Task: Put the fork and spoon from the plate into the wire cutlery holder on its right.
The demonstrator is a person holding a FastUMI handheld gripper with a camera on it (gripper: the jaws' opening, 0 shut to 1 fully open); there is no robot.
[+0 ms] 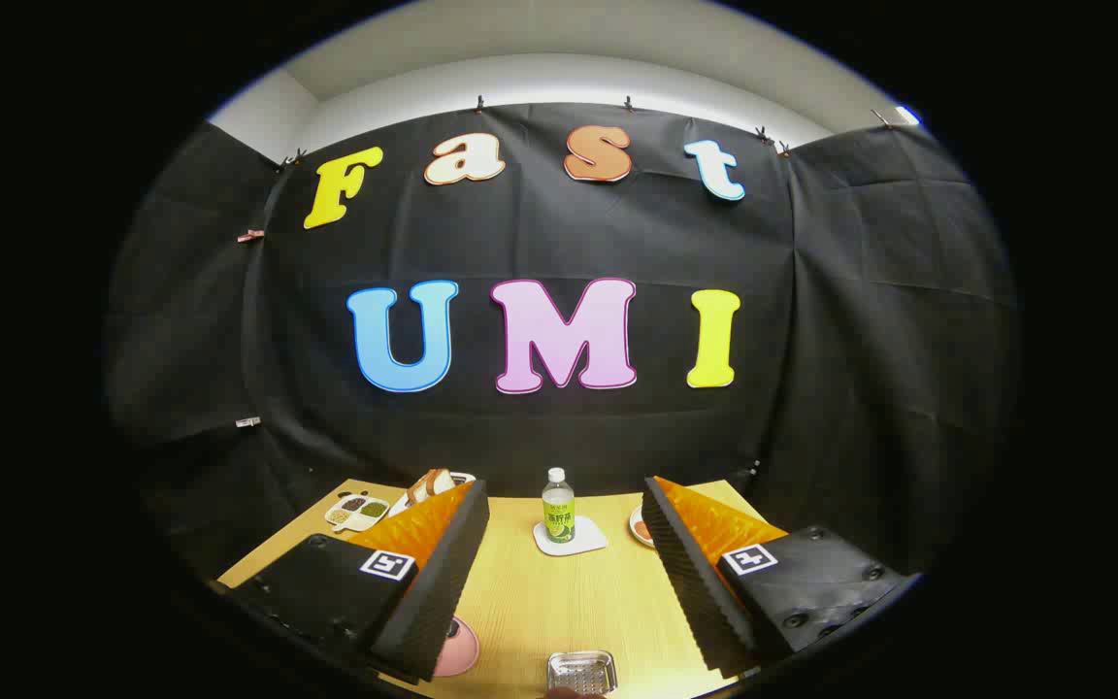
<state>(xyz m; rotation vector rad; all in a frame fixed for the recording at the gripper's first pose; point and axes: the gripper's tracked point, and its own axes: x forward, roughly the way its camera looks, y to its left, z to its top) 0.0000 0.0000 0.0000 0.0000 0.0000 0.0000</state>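
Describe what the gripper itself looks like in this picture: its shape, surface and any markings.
The gripper has two wedge-shaped fingers, spread wide apart with nothing between them, and their inner faces are ribbed. Each finger sits on a flat block fastened with screws. Each block bears a small square tag with a blocky pattern in a pale border. No cables can be seen.

- Green label on the bottle (558, 515) standing on a white coaster (571, 537): print too small to read.
- Square black-and-white coded markers on the gripper (566, 529) fingers (430, 573), set wide apart: patterns only, no letters or numbers.
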